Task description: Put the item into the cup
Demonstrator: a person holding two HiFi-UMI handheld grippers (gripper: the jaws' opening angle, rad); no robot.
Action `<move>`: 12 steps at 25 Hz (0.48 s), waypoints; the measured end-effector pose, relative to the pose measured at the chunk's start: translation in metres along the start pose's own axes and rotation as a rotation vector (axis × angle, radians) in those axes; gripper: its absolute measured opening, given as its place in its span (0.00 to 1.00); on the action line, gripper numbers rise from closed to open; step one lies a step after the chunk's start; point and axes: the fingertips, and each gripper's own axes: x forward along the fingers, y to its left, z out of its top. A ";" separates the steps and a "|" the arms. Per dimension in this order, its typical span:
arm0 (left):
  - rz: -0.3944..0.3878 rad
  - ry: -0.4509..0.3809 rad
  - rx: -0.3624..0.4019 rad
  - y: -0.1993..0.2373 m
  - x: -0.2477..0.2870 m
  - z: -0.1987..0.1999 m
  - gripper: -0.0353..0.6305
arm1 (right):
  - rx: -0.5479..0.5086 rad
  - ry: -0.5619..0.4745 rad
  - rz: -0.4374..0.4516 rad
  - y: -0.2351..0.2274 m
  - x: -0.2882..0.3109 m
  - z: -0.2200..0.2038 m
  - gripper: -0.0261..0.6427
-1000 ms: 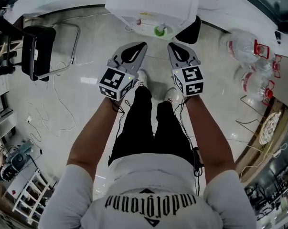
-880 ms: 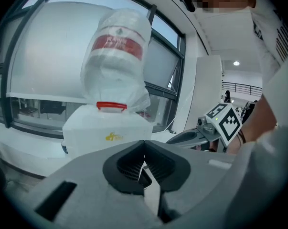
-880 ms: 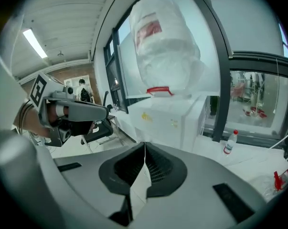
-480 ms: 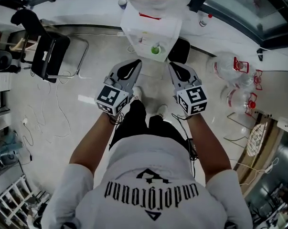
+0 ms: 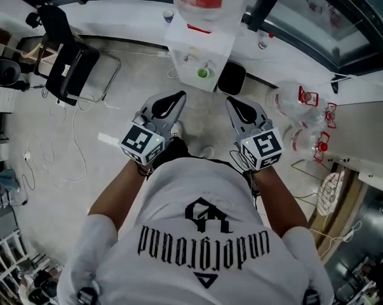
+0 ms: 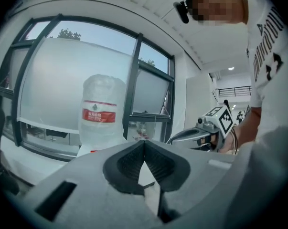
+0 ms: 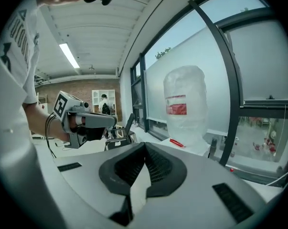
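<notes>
From the head view we look down on our own arms, held out toward a white water dispenser. The left gripper and the right gripper are side by side, apart from each other, and both point at it. Only this view shows the small green cup, which sits on the dispenser's front ledge ahead of and between the two grippers, with neither touching it. We cannot pick out the item meant for the cup in any view. The head view also shows a black bin just beside the dispenser, a black chair off to the left, and clear jugs with red handles on the floor to the right. The gripper views show what the head view cannot: each pair of jaws is pressed together at the tips with nothing between them. They also show the water bottle upright with its red label against the window, and each view catches the other gripper alongside.
</notes>
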 end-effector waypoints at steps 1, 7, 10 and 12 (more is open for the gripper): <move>0.004 -0.008 0.002 -0.004 -0.004 0.005 0.08 | -0.009 -0.008 0.006 0.003 -0.007 0.006 0.06; 0.019 -0.037 0.011 -0.024 -0.019 0.026 0.08 | -0.052 -0.066 0.019 0.011 -0.047 0.040 0.06; 0.024 -0.049 0.015 -0.035 -0.025 0.039 0.08 | -0.063 -0.083 0.038 0.015 -0.058 0.054 0.06; 0.029 -0.056 0.010 -0.042 -0.029 0.048 0.08 | -0.058 -0.085 0.053 0.018 -0.065 0.058 0.06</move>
